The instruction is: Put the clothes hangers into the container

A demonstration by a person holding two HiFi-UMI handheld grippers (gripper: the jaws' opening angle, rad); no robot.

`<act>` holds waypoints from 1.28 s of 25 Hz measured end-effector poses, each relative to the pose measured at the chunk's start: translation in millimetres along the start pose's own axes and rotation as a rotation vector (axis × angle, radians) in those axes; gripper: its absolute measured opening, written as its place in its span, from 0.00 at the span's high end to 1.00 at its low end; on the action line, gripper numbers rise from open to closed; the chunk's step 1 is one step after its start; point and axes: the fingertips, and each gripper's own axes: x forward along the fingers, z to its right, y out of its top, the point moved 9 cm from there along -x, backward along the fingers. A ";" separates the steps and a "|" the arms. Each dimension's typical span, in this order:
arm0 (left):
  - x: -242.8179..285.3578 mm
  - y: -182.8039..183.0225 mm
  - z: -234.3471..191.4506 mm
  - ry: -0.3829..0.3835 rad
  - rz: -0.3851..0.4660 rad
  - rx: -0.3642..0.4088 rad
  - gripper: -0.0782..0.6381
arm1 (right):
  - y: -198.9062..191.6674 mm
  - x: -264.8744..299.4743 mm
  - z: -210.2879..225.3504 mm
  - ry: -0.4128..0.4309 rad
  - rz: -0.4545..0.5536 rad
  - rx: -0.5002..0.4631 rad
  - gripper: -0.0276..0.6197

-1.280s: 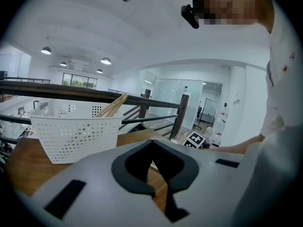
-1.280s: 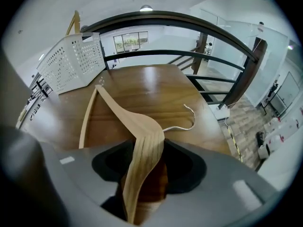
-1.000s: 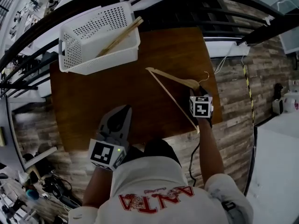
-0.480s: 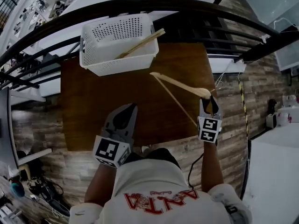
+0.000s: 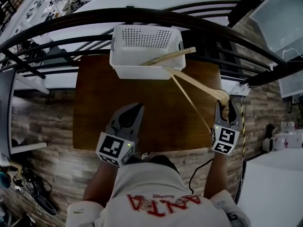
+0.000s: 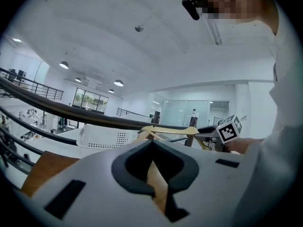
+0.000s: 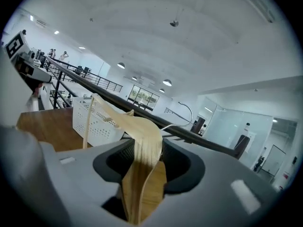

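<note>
Gripping a hanger (image 5: 196, 83), the right gripper (image 5: 225, 109) hovers; left gripper (image 5: 129, 113) closed, empty.

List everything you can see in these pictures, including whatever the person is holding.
Table: one, brown wood, in front of the person.
Basket: one, white, perforated, at the table's far edge.
Hanger in basket: one, pale wood, leaning with one end out over the rim.
Held hanger: one, pale wood, in the air, far end close to the basket.
Railing: one, black, beyond the table.
Floor: wood-look planks, around the table.
Shirt: one, white with red print, bottom of the head view.
Left gripper: one, grey, fingers together, empty, over the table's near side.
Right gripper: one, grey, fingers shut on the held hanger near its hook.
</note>
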 end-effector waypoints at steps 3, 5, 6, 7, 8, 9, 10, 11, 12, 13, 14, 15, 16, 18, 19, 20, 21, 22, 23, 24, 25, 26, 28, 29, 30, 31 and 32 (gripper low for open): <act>-13.9 7.5 -17.0 0.012 0.023 -0.009 0.88 | 35.4 12.6 -12.2 0.023 0.031 -0.065 0.68; -20.6 11.2 -25.4 0.021 0.028 -0.014 0.88 | 58.8 22.8 -16.4 0.037 0.048 -0.115 0.68; -23.4 13.1 -29.6 0.029 0.030 -0.015 0.88 | 70.2 28.5 -17.7 0.045 0.054 -0.138 0.68; -26.5 15.5 -34.5 0.040 0.037 -0.017 0.88 | 81.6 34.4 -19.5 0.052 0.060 -0.160 0.68; -30.5 17.9 -40.1 0.053 0.048 -0.021 0.88 | 93.2 40.2 -22.6 0.059 0.065 -0.186 0.68; -35.1 20.1 -46.3 0.067 0.059 -0.028 0.88 | 104.7 46.0 -27.0 0.066 0.069 -0.217 0.68; -40.1 21.7 -52.6 0.080 0.069 -0.034 0.88 | 115.3 52.2 -32.3 0.073 0.072 -0.252 0.68; -45.0 22.7 -58.4 0.093 0.077 -0.037 0.88 | 124.9 58.9 -38.1 0.083 0.074 -0.290 0.68; -49.7 23.1 -63.5 0.104 0.084 -0.039 0.88 | 133.2 66.1 -44.2 0.094 0.074 -0.328 0.68; -54.2 23.0 -67.8 0.113 0.088 -0.041 0.88 | 140.4 73.4 -50.3 0.106 0.073 -0.364 0.68; -58.4 22.5 -71.6 0.121 0.089 -0.045 0.88 | 146.5 80.5 -56.4 0.118 0.070 -0.397 0.68; -62.5 22.0 -75.3 0.126 0.086 -0.048 0.88 | 152.0 87.5 -62.7 0.128 0.066 -0.430 0.68; -66.2 21.3 -79.4 0.131 0.083 -0.052 0.88 | 157.1 94.7 -69.6 0.139 0.061 -0.463 0.68; -72.9 19.2 -89.5 0.147 0.088 -0.062 0.88 | 168.0 111.2 -86.1 0.164 0.052 -0.533 0.68; -76.1 18.4 -95.0 0.155 0.091 -0.066 0.88 | 173.4 120.5 -95.5 0.180 0.045 -0.568 0.68; -79.1 18.1 -100.3 0.163 0.093 -0.070 0.88 | 178.1 130.5 -105.4 0.199 0.036 -0.603 0.68; -81.8 17.9 -105.4 0.170 0.094 -0.073 0.88 | 182.0 140.8 -115.2 0.218 0.024 -0.636 0.68; -84.0 17.8 -109.8 0.176 0.093 -0.076 0.88 | 185.0 150.9 -124.6 0.237 0.012 -0.668 0.68; -85.9 17.6 -113.7 0.182 0.091 -0.078 0.88 | 187.0 160.6 -133.3 0.255 -0.001 -0.696 0.68; -87.4 17.4 -117.3 0.189 0.086 -0.082 0.88 | 188.1 169.9 -141.2 0.273 -0.015 -0.723 0.68; -88.7 17.3 -120.8 0.197 0.082 -0.086 0.88 | 188.7 179.0 -148.5 0.289 -0.030 -0.748 0.68; -89.8 17.3 -124.7 0.205 0.078 -0.090 0.88 | 188.6 188.0 -155.5 0.306 -0.045 -0.773 0.68; -92.6 16.9 -133.1 0.223 0.077 -0.096 0.88 | 186.9 205.2 -169.1 0.337 -0.076 -0.819 0.68; -94.3 16.5 -136.9 0.232 0.078 -0.099 0.88 | 185.8 213.2 -175.1 0.351 -0.093 -0.840 0.68; -96.1 16.6 -140.0 0.241 0.079 -0.103 0.88 | 185.0 220.5 -180.4 0.366 -0.110 -0.857 0.68; -97.7 17.3 -142.5 0.251 0.080 -0.106 0.88 | 184.2 227.2 -185.0 0.380 -0.127 -0.872 0.68; -99.1 18.7 -144.4 0.259 0.080 -0.108 0.88 | 183.1 233.1 -189.1 0.392 -0.144 -0.887 0.68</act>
